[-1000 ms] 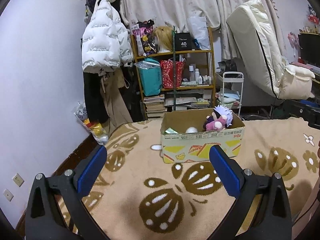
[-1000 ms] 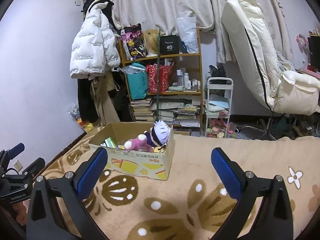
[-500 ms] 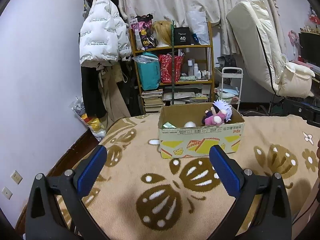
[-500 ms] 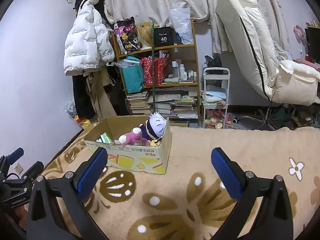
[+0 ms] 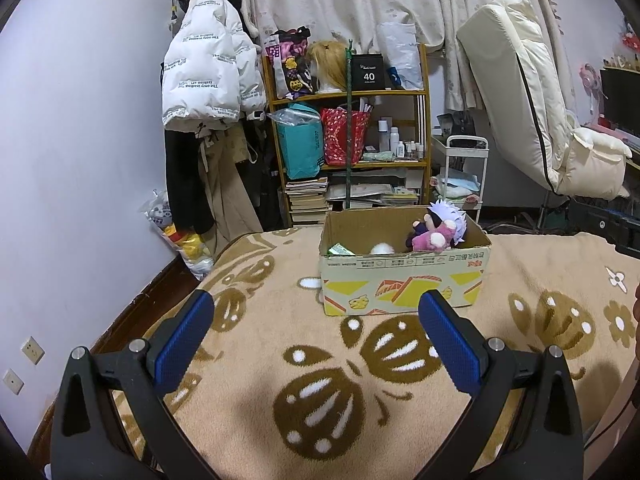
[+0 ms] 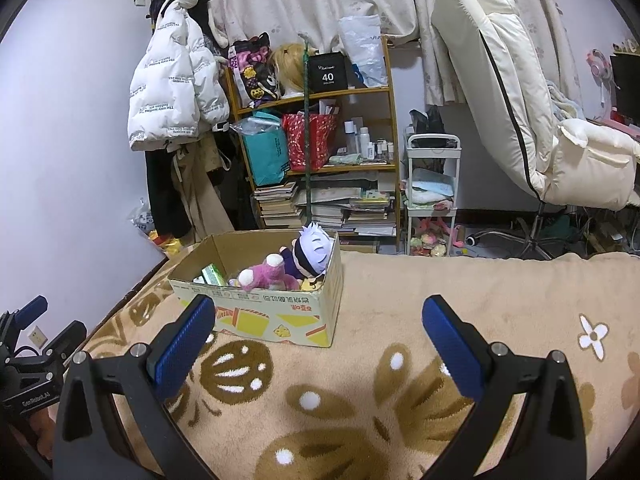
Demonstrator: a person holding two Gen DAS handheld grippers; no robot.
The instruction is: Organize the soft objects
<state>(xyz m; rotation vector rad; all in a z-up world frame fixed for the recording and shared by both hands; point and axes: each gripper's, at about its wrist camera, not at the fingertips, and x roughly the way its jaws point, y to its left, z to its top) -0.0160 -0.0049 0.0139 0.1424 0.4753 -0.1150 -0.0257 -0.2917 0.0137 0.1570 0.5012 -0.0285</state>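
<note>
A cardboard box [image 5: 404, 280] stands on the beige patterned blanket [image 5: 280, 360]. In it lie a pink plush [image 5: 430, 240], a white-haired doll [image 5: 448, 218], a white fluffy item [image 5: 382, 249] and a green packet [image 5: 340, 250]. My left gripper [image 5: 316, 328] is open and empty, in front of the box. In the right wrist view the box [image 6: 276, 312] sits ahead left with the pink plush [image 6: 268, 274] and doll [image 6: 314, 250]. My right gripper [image 6: 318, 332] is open and empty. The left gripper [image 6: 36, 328] shows at that view's left edge.
A wooden shelf [image 5: 352, 152] with bags and books stands behind the bed. A white jacket [image 5: 204, 76] hangs at the left. A cream recliner [image 6: 520, 100] stands at the right, a small white cart [image 6: 432, 196] beside the shelf. The bed's left edge [image 5: 132, 312] drops to the floor.
Both grippers have drawn back and risen slightly, so the box looks a little farther. Both stay open and empty.
</note>
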